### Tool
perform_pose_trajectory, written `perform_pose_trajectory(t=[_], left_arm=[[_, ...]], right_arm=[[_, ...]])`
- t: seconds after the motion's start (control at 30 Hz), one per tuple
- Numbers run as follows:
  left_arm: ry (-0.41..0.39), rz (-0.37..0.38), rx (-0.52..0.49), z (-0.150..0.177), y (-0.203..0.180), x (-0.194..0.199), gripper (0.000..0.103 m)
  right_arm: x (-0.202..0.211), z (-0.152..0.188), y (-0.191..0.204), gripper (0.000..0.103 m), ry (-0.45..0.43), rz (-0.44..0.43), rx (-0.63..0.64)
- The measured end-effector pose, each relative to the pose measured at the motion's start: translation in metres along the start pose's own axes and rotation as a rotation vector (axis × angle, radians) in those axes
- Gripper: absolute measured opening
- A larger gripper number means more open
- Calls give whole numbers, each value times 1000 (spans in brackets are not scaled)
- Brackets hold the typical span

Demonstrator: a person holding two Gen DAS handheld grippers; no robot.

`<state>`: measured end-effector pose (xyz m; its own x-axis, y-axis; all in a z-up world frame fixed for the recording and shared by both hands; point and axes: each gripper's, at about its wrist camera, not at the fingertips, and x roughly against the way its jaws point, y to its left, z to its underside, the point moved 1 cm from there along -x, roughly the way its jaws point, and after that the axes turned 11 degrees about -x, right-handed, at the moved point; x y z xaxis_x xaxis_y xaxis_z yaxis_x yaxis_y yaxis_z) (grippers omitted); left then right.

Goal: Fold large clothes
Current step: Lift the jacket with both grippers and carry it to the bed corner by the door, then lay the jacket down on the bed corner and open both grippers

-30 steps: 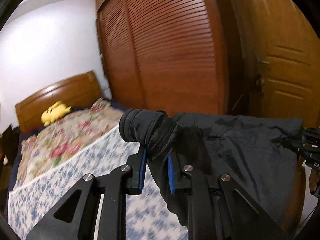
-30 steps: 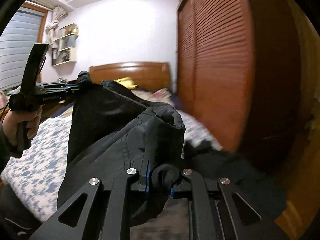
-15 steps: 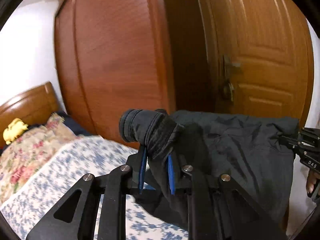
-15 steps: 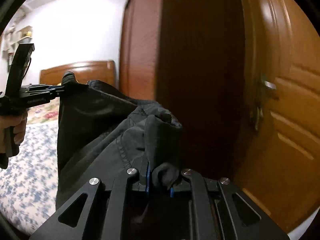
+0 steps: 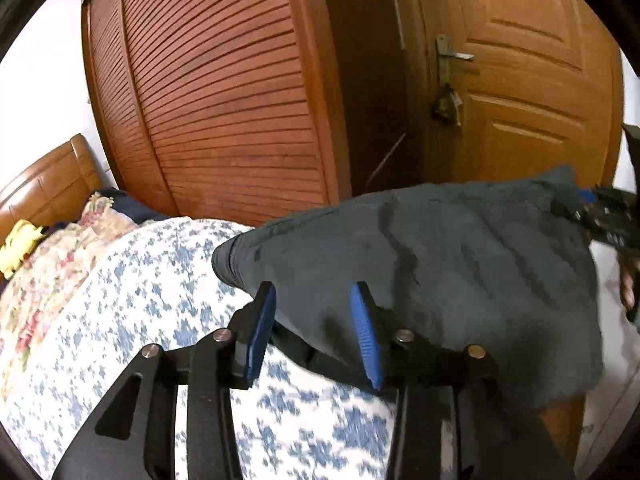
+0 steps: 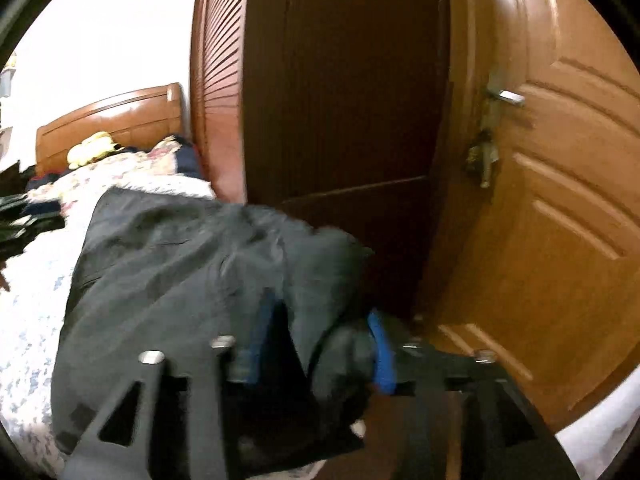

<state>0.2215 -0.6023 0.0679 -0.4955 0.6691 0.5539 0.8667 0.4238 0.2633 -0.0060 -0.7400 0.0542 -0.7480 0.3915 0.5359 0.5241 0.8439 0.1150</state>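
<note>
**Dark garment spread at the foot of the bed, both grippers at its near edge**

The dark grey garment point(image 5: 440, 264) lies draped over the end of the bed point(image 5: 120, 320), on the blue-and-white floral sheet, with one rolled end pointing toward the headboard point(image 5: 44, 184). The left gripper point(image 5: 314, 332) sits at the garment's near edge with its jaws spread wide; the blue pads point(image 5: 260, 328) stand apart on either side of the cloth and do not pinch it. The right gripper point(image 6: 316, 344) is seen through motion blur: its jaws also stand apart, with a bunched fold of the garment point(image 6: 192, 264) lying between the blue pads point(image 6: 382, 356); whether the cloth is pressed by them cannot be told. Behind the bed stand a louvred wooden wardrobe point(image 5: 224, 92) and, beside it, a panelled door point(image 5: 532, 92) with a metal lever handle point(image 5: 454, 54). A yellow plush toy point(image 5: 20, 240) rests on the flowered quilt point(image 5: 48, 264) near the headboard.
</note>
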Motion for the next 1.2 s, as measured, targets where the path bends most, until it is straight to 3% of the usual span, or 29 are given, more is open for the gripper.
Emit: perform_pose_trajectory(t=[0.1,0.23,0.3,0.43,0.63,0.77,0.97,1.2], left_arm=[[-9,34,14,19,-2,13,43],[-26,63,50,43,-1,27,60],[-25,88,80,55,0,31,64],[-21,99,107,72,-1,38,73],[-24,82,117,92,-2,54,76],[-21,80,127,103,-4,61,78],[-16,64,129,117,-7,66,79],[-7,57,155,130,-6,81,79]], right_arm=[[6,-8,3,66,-29,-1,13],[26,-13,23,67,-88,-3,44],[30,-12,37,67,-80,-68,60],[19,-9,58,67,-50,-90,85],[-30,-2,44,67,92,-27,60],[-58,11,30,66,225,-33,16],[-67,6,18,66,258,-37,-43],[-66,23,36,67,215,-19,-22]])
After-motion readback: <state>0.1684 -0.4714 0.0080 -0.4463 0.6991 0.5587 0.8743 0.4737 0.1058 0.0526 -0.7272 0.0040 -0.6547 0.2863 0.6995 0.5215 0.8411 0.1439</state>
